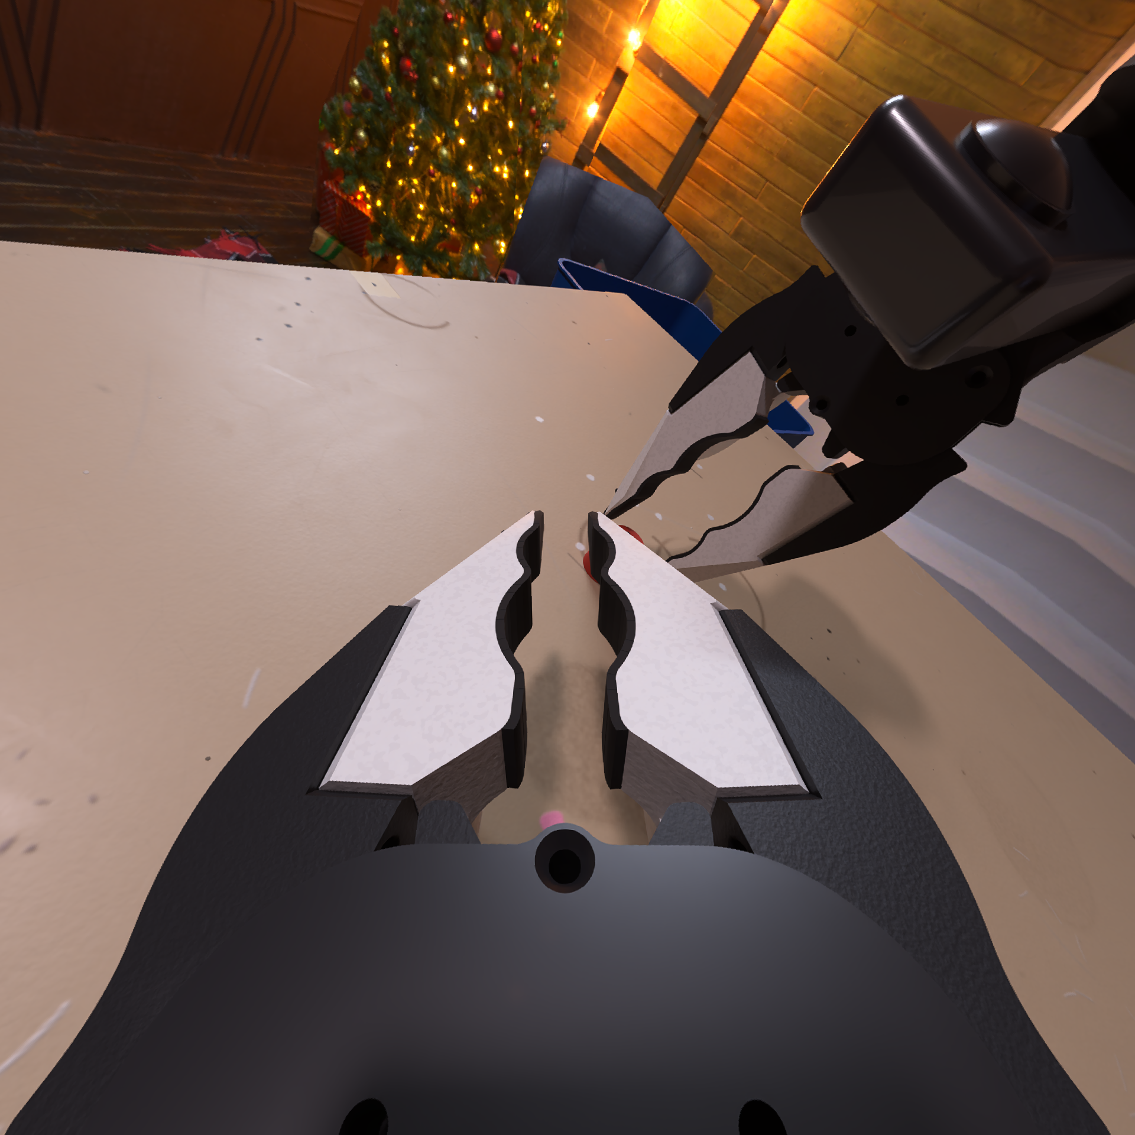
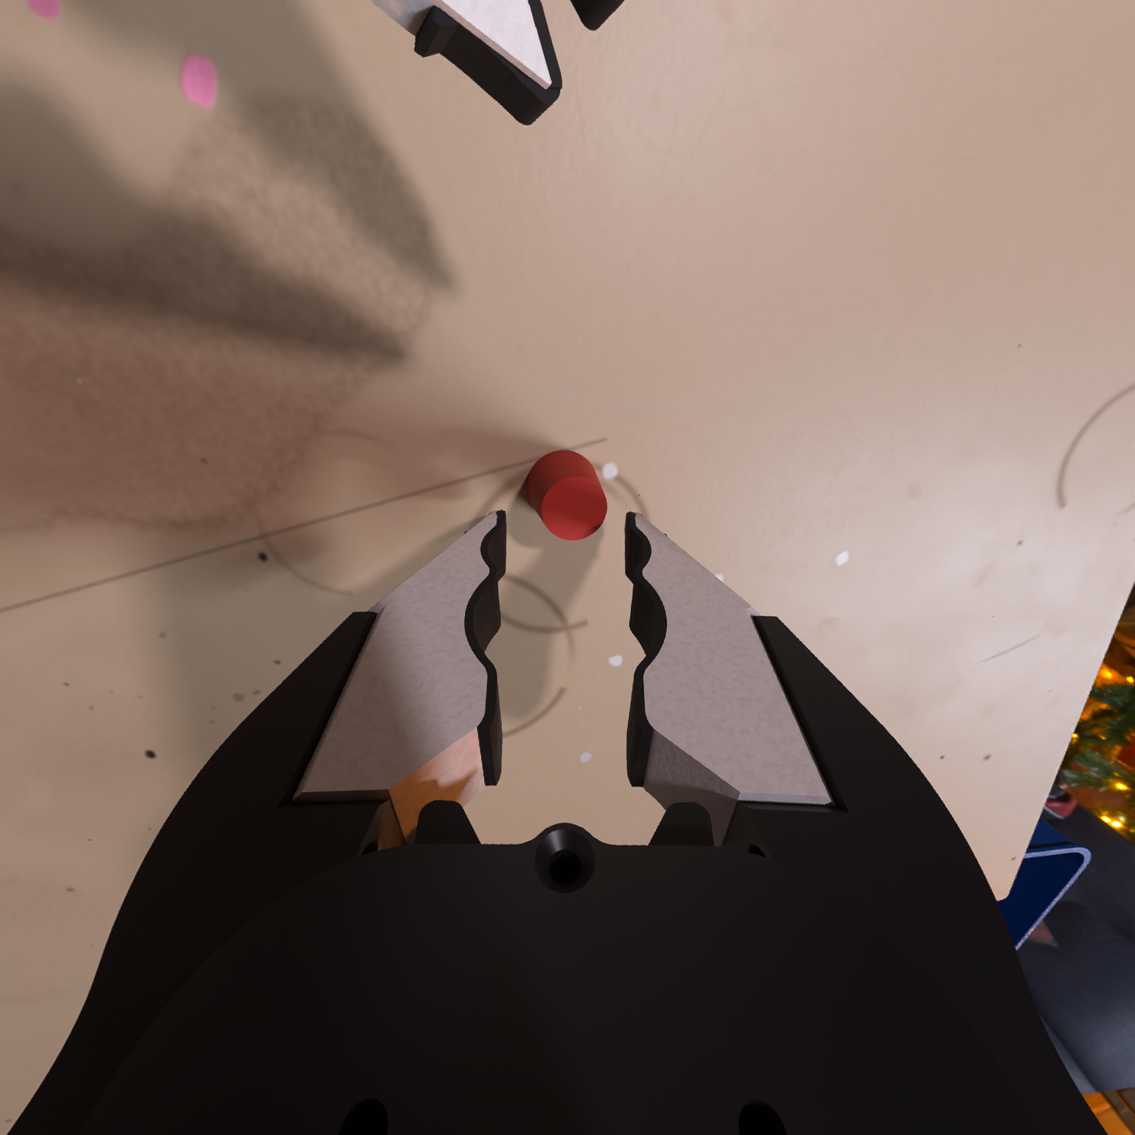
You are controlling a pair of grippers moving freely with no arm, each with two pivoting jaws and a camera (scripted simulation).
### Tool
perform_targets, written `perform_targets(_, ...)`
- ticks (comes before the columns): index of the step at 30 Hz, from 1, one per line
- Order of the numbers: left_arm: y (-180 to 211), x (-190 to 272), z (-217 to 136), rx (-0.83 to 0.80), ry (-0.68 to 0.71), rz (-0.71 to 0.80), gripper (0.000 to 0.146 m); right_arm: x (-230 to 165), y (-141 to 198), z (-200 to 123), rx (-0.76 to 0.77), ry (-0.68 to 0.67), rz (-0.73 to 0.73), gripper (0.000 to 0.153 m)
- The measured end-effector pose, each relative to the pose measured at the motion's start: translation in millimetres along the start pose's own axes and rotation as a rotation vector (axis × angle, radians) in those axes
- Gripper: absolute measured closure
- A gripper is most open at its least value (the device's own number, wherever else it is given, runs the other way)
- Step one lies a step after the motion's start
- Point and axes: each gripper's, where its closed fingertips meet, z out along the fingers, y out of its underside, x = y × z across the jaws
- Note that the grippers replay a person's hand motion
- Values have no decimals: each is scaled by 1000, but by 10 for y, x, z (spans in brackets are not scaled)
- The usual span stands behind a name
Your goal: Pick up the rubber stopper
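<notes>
Stopper [image 2: 568, 496], red, was seen lying on its side on the tan table [image 2: 798, 276], just beyond the parted tips of the right gripper [image 2: 565, 522]. Left gripper [image 1: 565, 522] was held empty, narrowly parted, beside the stopper [image 1: 589, 564].

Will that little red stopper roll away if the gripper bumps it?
Probably, yes. The rubber stopper looks like a short round cylinder lying on its side on the smooth table, so a nudge could roll it. It seems small and likely light. The open right gripper could straddle it.
</notes>
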Motion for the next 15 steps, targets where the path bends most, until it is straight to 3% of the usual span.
perform_targets(9,5,4,5,-4,2,0,132,-21,5,6,23,-10,-9,116)
perform_targets(12,4,3,4,-3,2,0,132,-25,6,-12,23,-33,-1,130)
perform_targets(15,5,3,3,-3,2,-1,132,-15,12,-19,15,2,-13,134)
